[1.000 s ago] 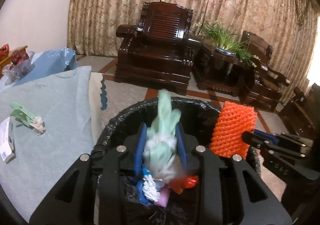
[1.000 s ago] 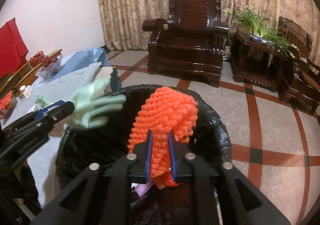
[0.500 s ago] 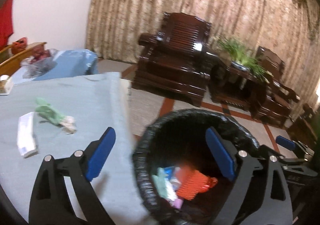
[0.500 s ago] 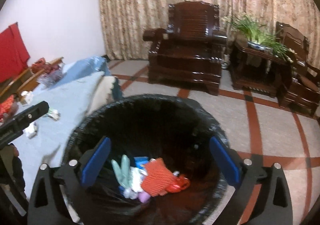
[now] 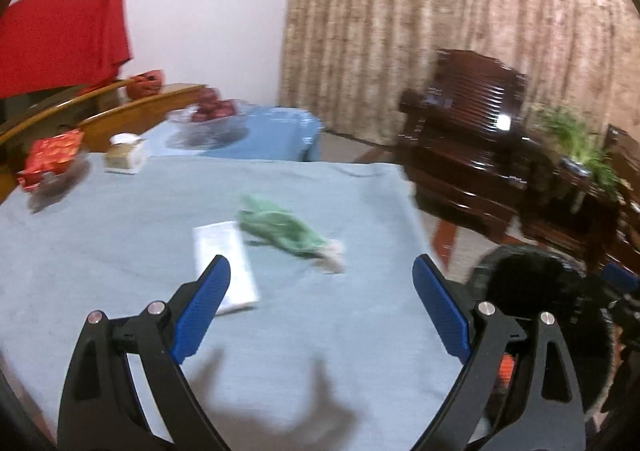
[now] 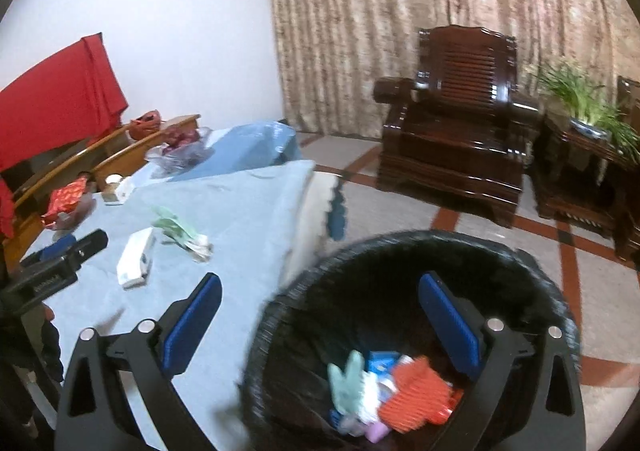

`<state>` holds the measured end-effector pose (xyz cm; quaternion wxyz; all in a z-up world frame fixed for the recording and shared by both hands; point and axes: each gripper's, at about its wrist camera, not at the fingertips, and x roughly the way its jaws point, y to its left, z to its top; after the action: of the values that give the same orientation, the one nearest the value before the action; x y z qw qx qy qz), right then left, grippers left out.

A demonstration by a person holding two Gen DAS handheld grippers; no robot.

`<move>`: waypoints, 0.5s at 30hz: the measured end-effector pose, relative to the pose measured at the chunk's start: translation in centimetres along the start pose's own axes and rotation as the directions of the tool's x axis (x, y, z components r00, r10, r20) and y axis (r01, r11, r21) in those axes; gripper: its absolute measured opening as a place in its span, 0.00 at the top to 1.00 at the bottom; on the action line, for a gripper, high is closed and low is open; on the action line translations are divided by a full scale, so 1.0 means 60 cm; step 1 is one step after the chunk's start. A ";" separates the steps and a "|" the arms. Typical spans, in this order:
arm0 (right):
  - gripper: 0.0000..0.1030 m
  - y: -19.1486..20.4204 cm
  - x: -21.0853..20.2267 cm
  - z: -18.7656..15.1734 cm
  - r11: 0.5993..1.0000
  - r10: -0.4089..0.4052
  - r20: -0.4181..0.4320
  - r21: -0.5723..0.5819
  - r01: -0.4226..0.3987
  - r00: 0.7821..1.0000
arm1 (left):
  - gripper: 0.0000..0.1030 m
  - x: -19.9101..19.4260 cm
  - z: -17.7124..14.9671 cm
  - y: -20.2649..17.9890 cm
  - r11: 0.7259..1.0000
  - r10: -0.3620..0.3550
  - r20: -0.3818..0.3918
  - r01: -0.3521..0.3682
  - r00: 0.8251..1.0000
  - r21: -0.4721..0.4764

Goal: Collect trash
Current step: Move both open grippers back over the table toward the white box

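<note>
On the far left of the tabletop [image 5: 120,251], under its pale blue cloth, sit things that look like household goods and not rubbish: a red packet [image 5: 50,161], a small box [image 5: 124,157] and a glass bowl of dark red fruit [image 5: 210,119]. Nearer the middle lie the two pieces that seem left to collect: a flat white packet [image 5: 226,259], and, touching its far corner, a crumpled green wrapper [image 5: 280,231] with a whitish, twisted end pointing right. The left gripper [image 5: 320,307] hovers over the cloth just short of them, its fingers spread wide and holding nothing. To the right, off the tabletop's edge, stands the black-lined trash bin [image 6: 400,251], with the right gripper [image 6: 320,323] above its near rim, fingers likewise wide apart and empty. Inside the bin lie a pale green glove-like piece [image 6: 348,379], an orange ribbed foam net [image 6: 420,399] and some smaller blue, white and pink scraps. The job looks well along: several pieces are binned and, as far as can be seen, two remain.
</note>
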<state>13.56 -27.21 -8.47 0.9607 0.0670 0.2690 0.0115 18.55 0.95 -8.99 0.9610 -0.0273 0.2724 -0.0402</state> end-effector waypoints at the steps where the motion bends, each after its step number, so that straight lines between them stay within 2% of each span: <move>1: 0.06 0.015 0.009 0.003 1.000 0.012 0.003 -0.001 -0.012 1.000 | 0.13 0.002 0.003 0.019 1.000 0.027 -0.001 -0.027 1.000 -0.004; 4: 0.06 0.053 0.029 0.012 0.999 0.031 0.018 -0.024 -0.030 0.999 | 0.13 0.011 0.009 0.061 0.996 0.089 0.001 -0.089 0.996 -0.009; 9: 0.06 0.110 0.075 0.021 0.997 0.058 0.016 -0.058 -0.057 0.998 | 0.13 0.033 0.013 0.121 0.987 0.152 -0.022 -0.153 0.988 -0.039; 15: 0.06 0.161 0.150 0.028 0.996 0.067 -0.012 -0.052 -0.068 0.998 | 0.13 0.067 0.011 0.153 0.983 0.174 -0.049 -0.176 0.984 -0.050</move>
<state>22.27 -17.29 -10.36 0.9599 0.0507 0.2709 0.0513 22.86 9.73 -11.20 0.9534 -0.0284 0.2958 0.0512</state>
